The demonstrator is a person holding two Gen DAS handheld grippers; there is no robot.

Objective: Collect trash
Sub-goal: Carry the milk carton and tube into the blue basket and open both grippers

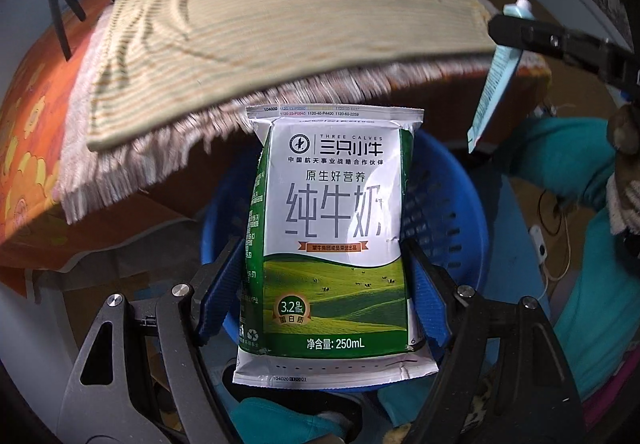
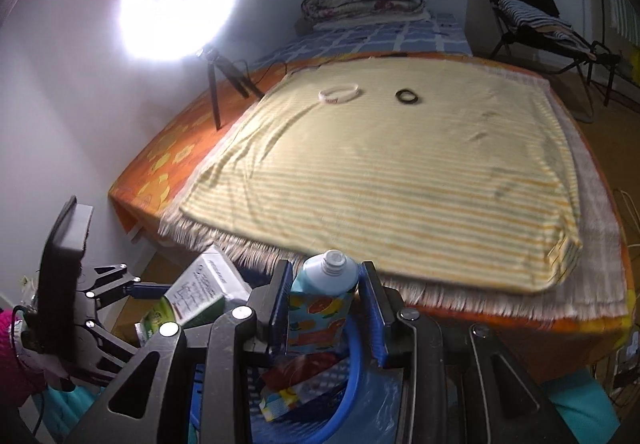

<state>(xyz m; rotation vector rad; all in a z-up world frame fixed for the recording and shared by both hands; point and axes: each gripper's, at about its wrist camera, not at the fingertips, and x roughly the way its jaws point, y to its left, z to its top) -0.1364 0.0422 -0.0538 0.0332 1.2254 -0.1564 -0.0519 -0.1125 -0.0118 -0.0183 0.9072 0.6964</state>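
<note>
L claw [image 1: 324, 276] pinching milk carton [image 1: 332, 228], R claw [image 2: 325, 308] pinching tube [image 2: 320, 304]; white ring [image 2: 338, 92] clearer in R view.

Upright green-white milk carton [image 1: 326, 240] and blue tube [image 2: 320, 308] above blue basket [image 1: 460, 212]

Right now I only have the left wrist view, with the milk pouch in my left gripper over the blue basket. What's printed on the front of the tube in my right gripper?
Observer: The tube, clamped in the right gripper, shows a citrus-slice print below its blue shoulder.
Operator: Anything under it in the basket?
Observer: Yes, a colourful wrapper lies inside the blue basket, right below the tube.
</note>
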